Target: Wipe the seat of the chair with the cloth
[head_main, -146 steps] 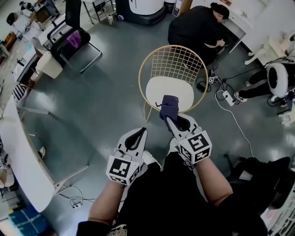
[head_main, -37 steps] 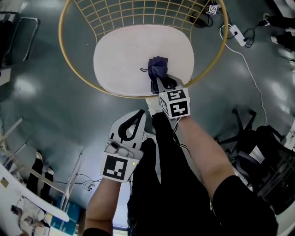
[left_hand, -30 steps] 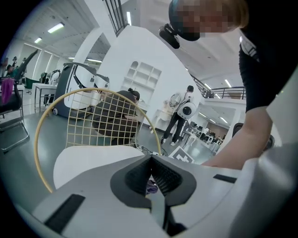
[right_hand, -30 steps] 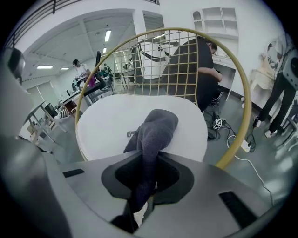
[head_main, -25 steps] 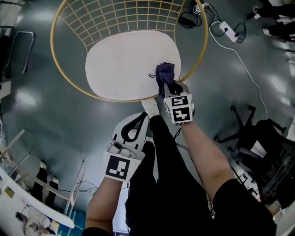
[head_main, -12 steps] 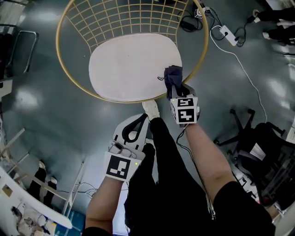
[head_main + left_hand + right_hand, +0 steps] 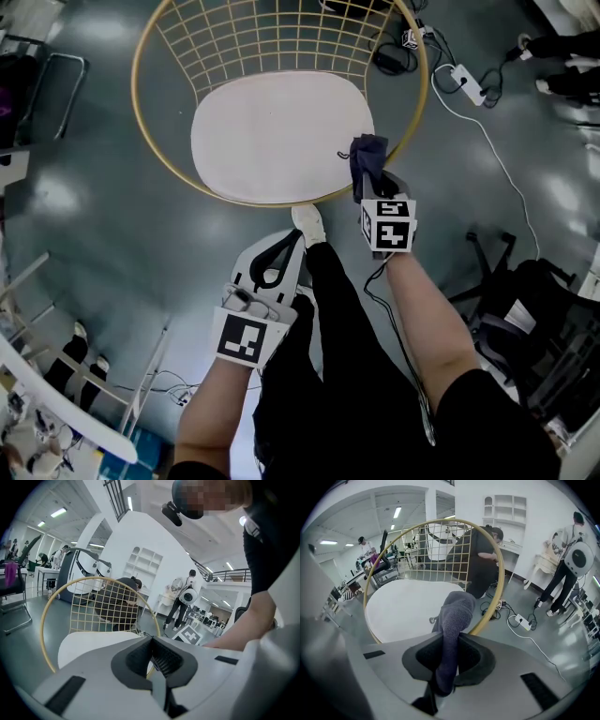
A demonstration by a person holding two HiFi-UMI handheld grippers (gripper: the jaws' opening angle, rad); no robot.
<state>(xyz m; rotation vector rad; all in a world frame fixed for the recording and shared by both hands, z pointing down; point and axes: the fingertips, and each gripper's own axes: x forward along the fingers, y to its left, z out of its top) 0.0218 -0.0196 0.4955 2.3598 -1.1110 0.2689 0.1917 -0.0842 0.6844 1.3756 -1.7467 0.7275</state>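
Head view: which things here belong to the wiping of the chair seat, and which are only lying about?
Belong to the job:
- cloth, clamped in the right gripper
- white seat of the wire chair

Only lying about:
- power strip and white cable on the floor
- black chair base at the right
- left gripper, shut and empty, away from the seat

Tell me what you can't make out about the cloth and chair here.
Whether the dark blue terry cloth touches the white oval seat: the cloth itself covers that spot in head and right gripper views.
Chair legs: beneath the seat, head view.
Top of the gold wire backrest: cut off by the head view's upper edge.
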